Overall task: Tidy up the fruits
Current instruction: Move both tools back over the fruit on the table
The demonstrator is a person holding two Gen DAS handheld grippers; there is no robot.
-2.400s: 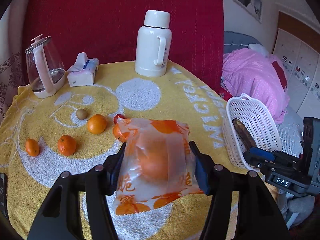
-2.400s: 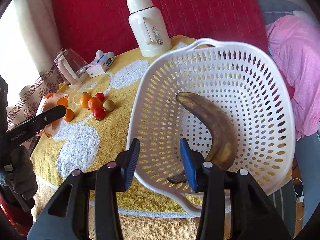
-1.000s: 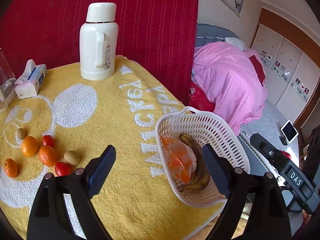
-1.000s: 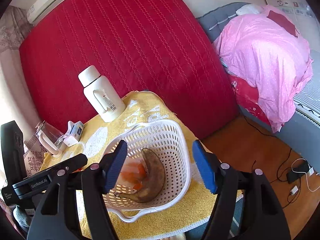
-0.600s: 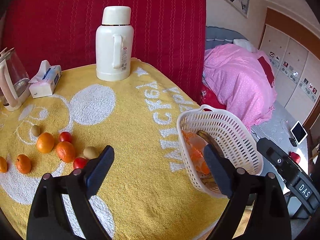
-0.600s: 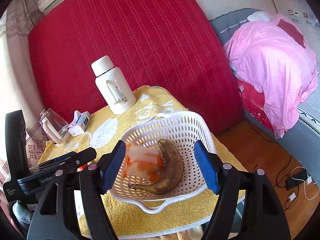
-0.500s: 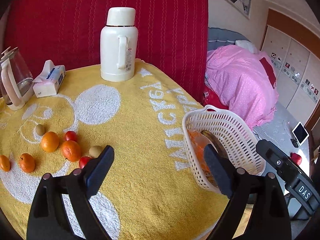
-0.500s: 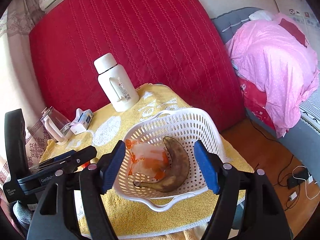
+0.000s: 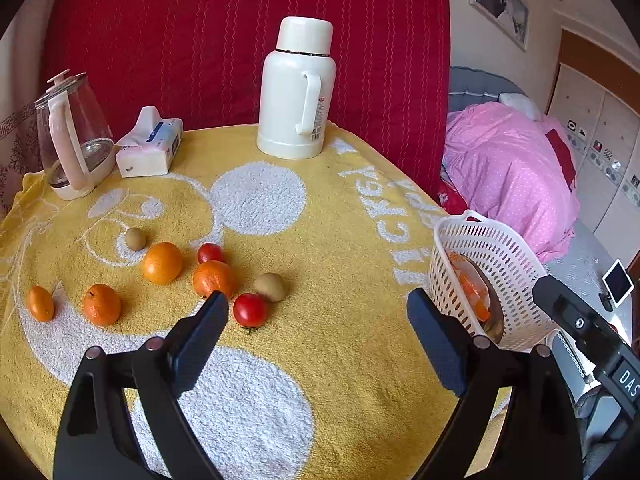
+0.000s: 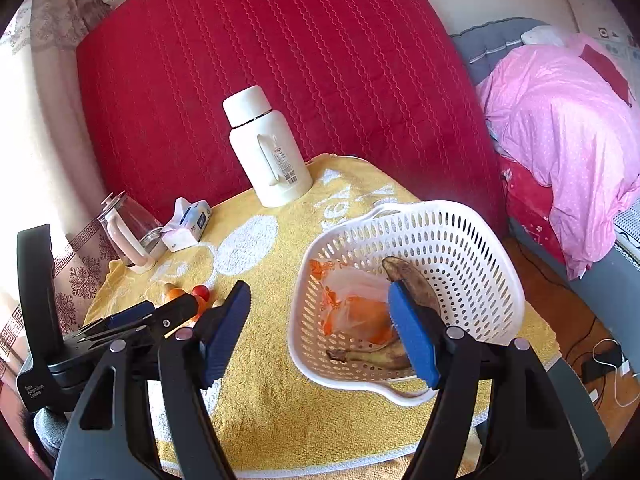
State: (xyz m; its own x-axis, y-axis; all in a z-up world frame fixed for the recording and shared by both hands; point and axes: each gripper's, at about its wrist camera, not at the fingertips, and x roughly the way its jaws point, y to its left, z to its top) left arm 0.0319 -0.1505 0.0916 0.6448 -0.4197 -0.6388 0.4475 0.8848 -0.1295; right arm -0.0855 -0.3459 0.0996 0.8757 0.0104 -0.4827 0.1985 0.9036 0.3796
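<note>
Banana point(image 10: 416, 280) visible right wrist only | loose oranges point(image 9: 162, 262) left wrist only

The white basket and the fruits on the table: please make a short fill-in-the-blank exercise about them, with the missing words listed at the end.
1. In the white basket, beside the bag of oranges, lies a dark overripe ____.
2. The loose fruits lie on a towel whose main colour is ____.
3. The left gripper and the right gripper both have their jaws ____.
4. The number of small red tomatoes seen from the left wrist is ____.

Missing words: banana; yellow; open; two
</note>
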